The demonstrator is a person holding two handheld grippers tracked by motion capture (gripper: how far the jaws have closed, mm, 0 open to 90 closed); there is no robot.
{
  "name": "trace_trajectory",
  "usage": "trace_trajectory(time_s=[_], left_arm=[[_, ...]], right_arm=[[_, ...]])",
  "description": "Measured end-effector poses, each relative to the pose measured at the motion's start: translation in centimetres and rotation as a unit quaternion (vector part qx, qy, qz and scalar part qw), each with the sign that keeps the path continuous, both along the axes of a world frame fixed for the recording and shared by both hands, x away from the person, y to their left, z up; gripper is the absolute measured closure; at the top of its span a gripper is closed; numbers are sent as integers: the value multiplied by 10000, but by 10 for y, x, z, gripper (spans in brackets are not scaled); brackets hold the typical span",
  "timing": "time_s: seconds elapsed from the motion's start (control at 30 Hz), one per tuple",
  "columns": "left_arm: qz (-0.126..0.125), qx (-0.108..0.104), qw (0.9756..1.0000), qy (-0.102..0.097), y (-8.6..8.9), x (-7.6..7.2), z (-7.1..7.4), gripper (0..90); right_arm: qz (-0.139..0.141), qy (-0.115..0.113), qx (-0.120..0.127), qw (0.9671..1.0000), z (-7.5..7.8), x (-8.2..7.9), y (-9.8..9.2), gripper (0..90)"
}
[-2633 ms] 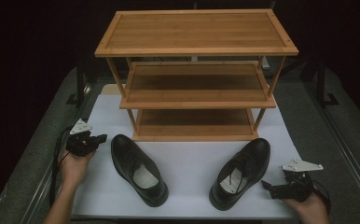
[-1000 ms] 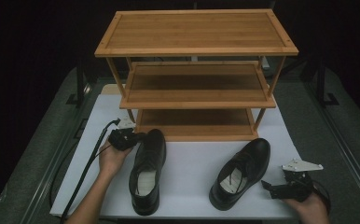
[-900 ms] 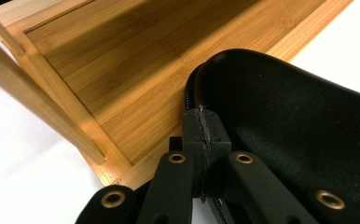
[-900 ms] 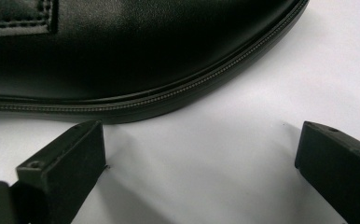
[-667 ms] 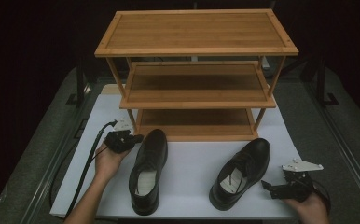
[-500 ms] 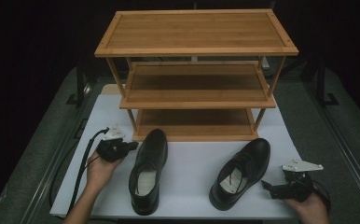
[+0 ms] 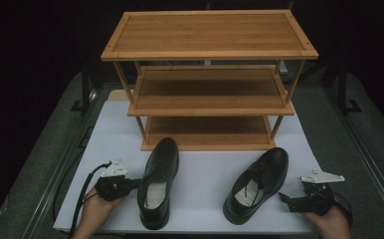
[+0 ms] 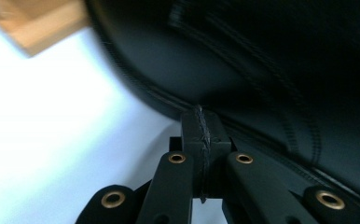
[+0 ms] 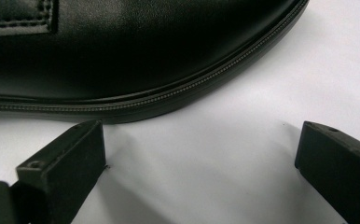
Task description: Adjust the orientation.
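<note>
No writing, label or number is legible anywhere.

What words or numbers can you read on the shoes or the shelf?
None can be read.
Left shoe: pale insole, no print legible.
Right shoe: insole too small and dim to tell.
Wooden shelf: plain wood, no label showing.

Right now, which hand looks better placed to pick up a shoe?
Probably the right. The right gripper has its jaws open beside the right shoe, ready to close on it. The left gripper sits against the left shoe with its jaws shut, so it must open first.
</note>
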State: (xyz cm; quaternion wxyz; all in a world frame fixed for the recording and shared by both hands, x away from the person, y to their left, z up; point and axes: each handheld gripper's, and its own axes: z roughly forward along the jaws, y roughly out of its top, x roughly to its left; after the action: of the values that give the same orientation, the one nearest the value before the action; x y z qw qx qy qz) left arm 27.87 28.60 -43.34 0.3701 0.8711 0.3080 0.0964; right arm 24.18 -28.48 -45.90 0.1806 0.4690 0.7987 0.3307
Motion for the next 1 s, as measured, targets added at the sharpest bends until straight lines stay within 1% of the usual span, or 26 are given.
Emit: trace_trajectory(time_s=[0.03, 0.1, 0.13, 0.27, 0.33, 0.43, 0.57, 0.73, 0.9, 1.0], left_arm=[[-1, -4, 10000, 5, 0, 0, 0, 900], [23, -113, 9999, 63, 2, 1, -1, 900], [25, -130, 9999, 72, 2, 1, -2, 900], [13, -113, 9999, 45, 1, 1, -2, 900], [-5, -153, 9999, 72, 0, 0, -2, 900], [-109, -249, 9996, 124, -7, -1, -3, 900], [-246, -229, 9993, 136, -18, -3, -2, 900], [-259, -289, 9990, 228, -26, -2, -2, 900], [-285, -402, 9982, 348, -35, -1, -3, 900], [-387, -363, 9980, 348, -45, 1, -3, 900]], right_arm=[[-1, 2, 6, 10000, 0, 0, 0, 15], [0, 2, 4, 10000, 0, 0, 0, 14], [1, 4, 1, 10000, 0, 0, 0, 14], [-1, 4, 1, 10000, 0, 0, 0, 14], [2, 5, 0, 10000, 0, 0, 0, 14], [1, 4, -3, 10000, 0, 0, 0, 14], [0, 4, -1, 10000, 0, 0, 0, 15], [2, 6, 1, 10000, 0, 0, 0, 14], [4, 9, 0, 10000, 0, 0, 0, 14], [1, 10, 1, 10000, 0, 0, 0, 14]])
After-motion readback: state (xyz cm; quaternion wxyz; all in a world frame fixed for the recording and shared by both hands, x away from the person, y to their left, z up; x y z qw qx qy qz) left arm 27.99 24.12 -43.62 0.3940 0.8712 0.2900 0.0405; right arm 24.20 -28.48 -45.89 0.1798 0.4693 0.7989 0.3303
